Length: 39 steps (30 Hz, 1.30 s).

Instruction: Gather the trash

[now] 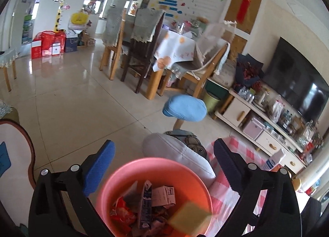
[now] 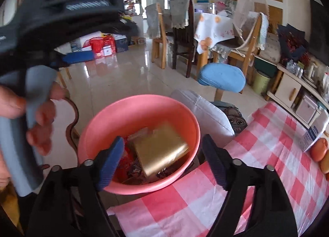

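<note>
A pink basin point(image 1: 156, 162) point(image 2: 139, 98) stands just beyond the edge of the checked table. It holds a red wrapper point(image 1: 123, 210), a crushed dark carton point(image 1: 146, 206) and a flattened cardboard piece point(image 1: 164, 196). On top of this trash lies a gold box point(image 2: 162, 150), which shows only as a blurred yellow patch point(image 1: 189, 214) in the left wrist view. My left gripper point(image 1: 164, 148) hangs open over the basin, nothing between its fingers. My right gripper point(image 2: 163, 141) is open too, above the near rim, with the gold box beyond its fingertips. A hand point(image 2: 41, 113) grips the left tool's grey handle.
A red-and-white checked tablecloth point(image 2: 267, 144) carries a white-and-blue carton point(image 2: 314, 132) and orange fruit point(image 2: 319, 150). A white cushion point(image 2: 205, 109) and a blue stool point(image 2: 222, 81) stand behind the basin. Further back are dining chairs point(image 1: 141, 52), a TV cabinet point(image 1: 257, 122) and tiled floor point(image 1: 82, 103).
</note>
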Tool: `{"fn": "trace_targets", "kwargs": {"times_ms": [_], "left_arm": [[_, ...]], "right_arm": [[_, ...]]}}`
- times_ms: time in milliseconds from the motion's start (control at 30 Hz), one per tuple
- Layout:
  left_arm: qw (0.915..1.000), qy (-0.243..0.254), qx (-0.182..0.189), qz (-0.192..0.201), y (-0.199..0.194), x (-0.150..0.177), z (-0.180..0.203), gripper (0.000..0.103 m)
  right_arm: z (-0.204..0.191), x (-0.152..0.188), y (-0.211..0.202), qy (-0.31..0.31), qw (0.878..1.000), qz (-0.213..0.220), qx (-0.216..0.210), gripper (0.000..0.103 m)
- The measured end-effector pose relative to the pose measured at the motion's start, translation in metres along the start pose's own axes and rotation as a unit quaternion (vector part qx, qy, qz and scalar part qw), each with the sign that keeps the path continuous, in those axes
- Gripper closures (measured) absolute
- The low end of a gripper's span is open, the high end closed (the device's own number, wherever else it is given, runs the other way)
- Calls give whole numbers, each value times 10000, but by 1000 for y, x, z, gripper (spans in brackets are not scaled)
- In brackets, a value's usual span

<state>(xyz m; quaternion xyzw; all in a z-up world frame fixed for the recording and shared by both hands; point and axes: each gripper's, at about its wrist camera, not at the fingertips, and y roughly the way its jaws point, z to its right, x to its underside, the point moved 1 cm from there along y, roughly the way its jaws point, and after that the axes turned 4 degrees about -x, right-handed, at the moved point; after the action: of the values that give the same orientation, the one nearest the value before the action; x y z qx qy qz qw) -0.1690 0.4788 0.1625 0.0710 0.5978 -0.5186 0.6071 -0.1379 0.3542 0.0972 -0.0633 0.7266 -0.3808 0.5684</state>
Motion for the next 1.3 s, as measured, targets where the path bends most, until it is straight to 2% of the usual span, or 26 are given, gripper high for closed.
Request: {"fn": "trace_targets", "kwargs": {"times_ms": [133,267,467,733,1000,1300], "left_arm": [[9995,218,-228,-29,1,1,12,7],[9986,508,-120,42,-7,6,38,7],[9950,925,354,144,-23,21,97,6],[9902,1067,868,244,-45,40,154,6],[9787,1610,1208,404,-70,71,220,6],[9659,2015,1585,370,-97,110,257,6]], "right_arm": [[15,11,-12,363,9992,174,80,18],[30,22,-38,519,9967,413,473,15],[57,45,-79,860,9882,550,1138,11],[96,87,-127,1446,9717,512,1798,10],[118,116,-179,1744,9542,696,2330,7],[134,136,-236,2039,9316,1082,2807,6]]}}
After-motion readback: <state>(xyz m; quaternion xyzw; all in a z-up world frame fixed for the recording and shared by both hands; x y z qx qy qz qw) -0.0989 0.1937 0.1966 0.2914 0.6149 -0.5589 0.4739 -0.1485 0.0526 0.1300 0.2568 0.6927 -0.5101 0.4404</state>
